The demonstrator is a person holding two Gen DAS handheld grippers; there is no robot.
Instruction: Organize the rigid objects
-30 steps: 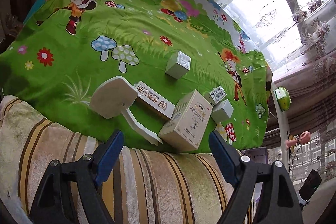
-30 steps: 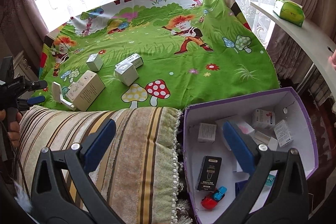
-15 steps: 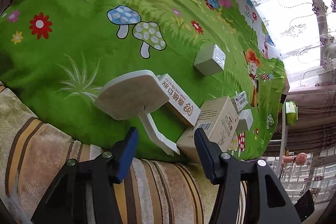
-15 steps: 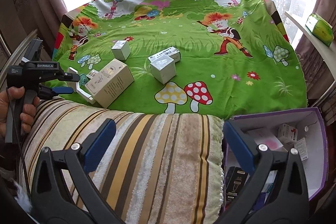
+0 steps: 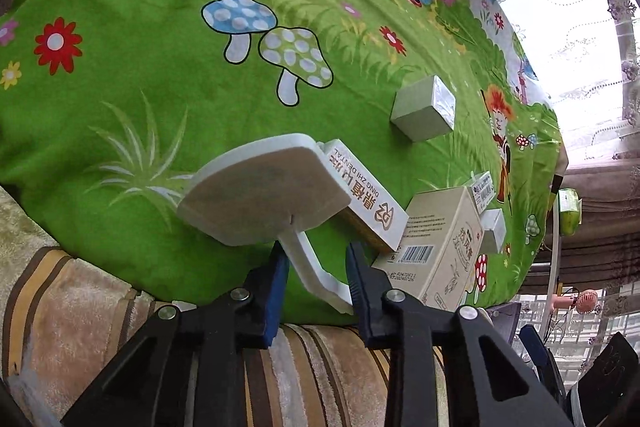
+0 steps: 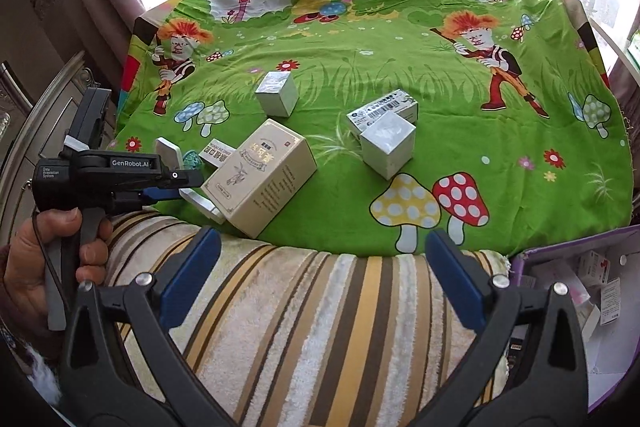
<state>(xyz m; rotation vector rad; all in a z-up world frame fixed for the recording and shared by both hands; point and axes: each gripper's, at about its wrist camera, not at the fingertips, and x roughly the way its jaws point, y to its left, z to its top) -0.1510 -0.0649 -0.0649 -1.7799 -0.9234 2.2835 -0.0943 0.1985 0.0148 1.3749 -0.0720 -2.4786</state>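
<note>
- Two handheld grippers work over a bed spread with a green cartoon blanket (image 6: 440,131); the large cream box (image 6: 260,179) at its near edge serves as the landmark.
- Left gripper (image 5: 316,267): its jaws are closing around the thin handle of a white paddle-shaped object (image 5: 264,195), which lies between the blue pads (image 5: 276,291); whether they press it yet cannot be told.
- That white object sits just left of the cream box, leaning on a flat box printed "DING ZHI DENTAL" (image 5: 364,199), which touches the cream box.
- Right gripper (image 6: 320,267): released, jaws wide with nothing between them, hovering over a striped cushion (image 6: 304,327) in front of the cream box.
- Behind the cream box stands a small white cube (image 6: 277,94); to its right, another white cube (image 6: 387,143) touches a barcode-labelled box (image 6: 382,111).
- Far right of the cream box, a purple-edged storage box (image 6: 576,291) holds small packages.
- A person's hand (image 6: 36,267) grips the left gripper's handle.
</note>
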